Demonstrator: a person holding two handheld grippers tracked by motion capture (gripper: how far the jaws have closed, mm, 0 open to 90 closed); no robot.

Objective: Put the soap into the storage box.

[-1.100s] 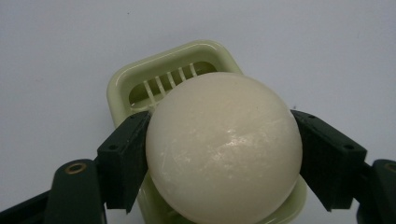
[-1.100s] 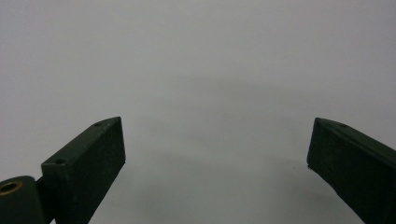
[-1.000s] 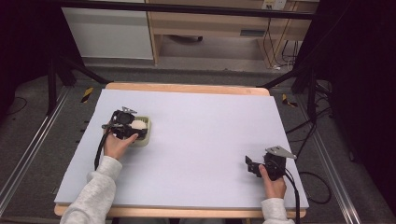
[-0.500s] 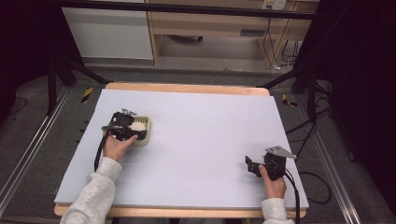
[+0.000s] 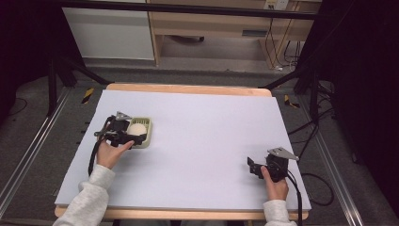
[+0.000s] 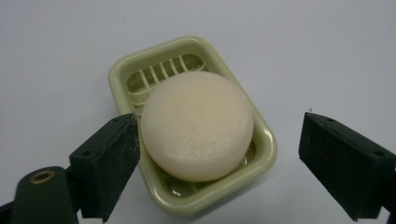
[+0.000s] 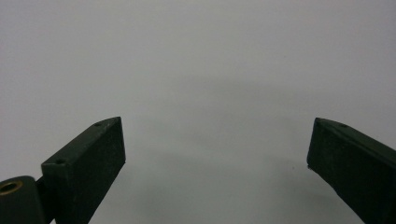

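Soap (image 6: 197, 125) lies in green dish (image 6: 122, 73).

- You have no readable text, label, brand, number or sign anywhere here.
- The soap (image 6: 197, 125) between your left gripper's jaws carries no stamp you can read.
- The soap dish (image 6: 264, 140) under it is unmarked on its rim and walls.
- Ahead of your right gripper's jaws, the table (image 7: 196, 70) is blank.

White table top (image 5: 202, 141) with wooden edge at far side. Behind far edge, wooden cabinet (image 5: 211, 28) and white panel (image 5: 110, 33). Black cables (image 5: 282, 52) on floor near far right corner.
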